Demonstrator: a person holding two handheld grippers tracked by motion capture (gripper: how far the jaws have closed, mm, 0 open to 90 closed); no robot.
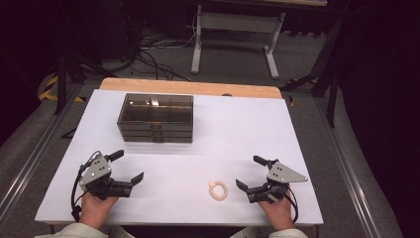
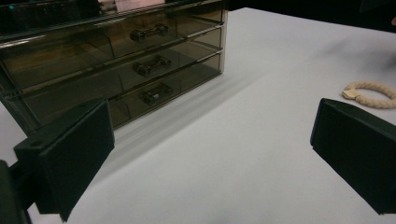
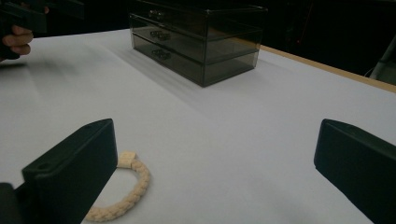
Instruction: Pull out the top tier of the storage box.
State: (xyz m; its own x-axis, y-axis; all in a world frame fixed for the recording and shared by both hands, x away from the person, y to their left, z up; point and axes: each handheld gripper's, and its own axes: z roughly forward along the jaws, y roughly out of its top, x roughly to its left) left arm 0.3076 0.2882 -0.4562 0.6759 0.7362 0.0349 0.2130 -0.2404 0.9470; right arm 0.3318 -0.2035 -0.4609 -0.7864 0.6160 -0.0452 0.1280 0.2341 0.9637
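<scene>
Both claws rest low on the white surface (image 1: 198, 148), each spread wide and pinching nothing: left claw (image 1: 127, 166) at seven o'clock, right claw (image 1: 249, 172) at five. Just beside the right claw lies a cream braided ring (image 1: 218, 190); toward twelve stands a smoky drawer box (image 1: 156, 118), drawers shut

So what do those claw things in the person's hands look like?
Each is a black tool with two flat, blocky black jaws. The left gripper and the right gripper both carry a grey three-cornered plate on top, dotted with small dark holes. A black cable trails from the back of each. The person's sleeves are pale, a light cream colour.
</scene>
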